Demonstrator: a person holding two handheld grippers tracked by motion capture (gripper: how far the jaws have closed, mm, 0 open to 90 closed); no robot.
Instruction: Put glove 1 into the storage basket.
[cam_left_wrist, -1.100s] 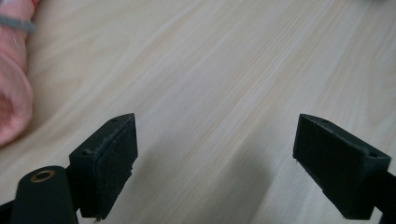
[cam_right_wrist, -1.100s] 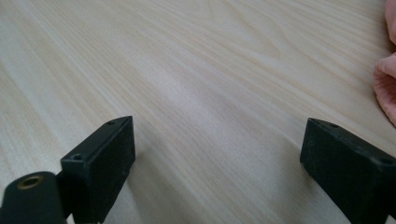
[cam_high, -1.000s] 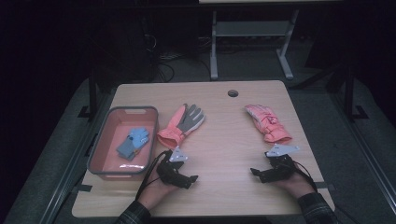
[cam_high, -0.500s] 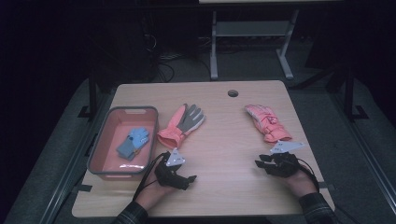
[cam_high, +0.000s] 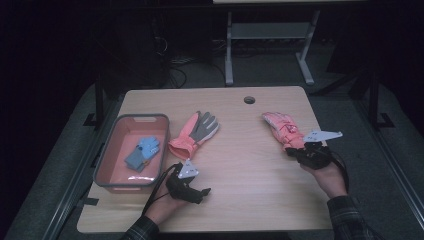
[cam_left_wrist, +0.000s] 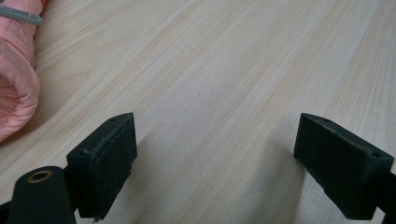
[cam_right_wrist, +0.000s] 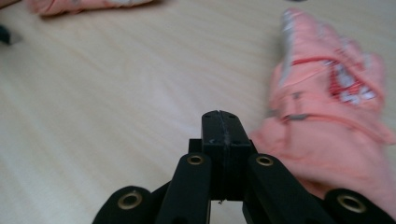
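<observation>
On table, left side:
Bin (cam_high: 110, 150): one, holds one blue glove (cam_high: 142, 151).
Pink gloves: two; one (cam_high: 195, 132) beside bin, one (cam_high: 283, 128) touching right gripper (cam_right_wrist: 219, 122).
Right gripper: just closed, pads together, nothing between.
Left gripper (cam_left_wrist: 215, 158): spread.

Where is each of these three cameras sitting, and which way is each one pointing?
High view: above the person's side, looking forward and down on the table; both forearms, left gripper and right gripper show.
Left gripper view: rides the left gripper, looking between open jaws across the tabletop.
Right gripper view: rides the right gripper, jaws shut, beside the pink glove.
Shared: that pink glove also appears in the high view.
</observation>
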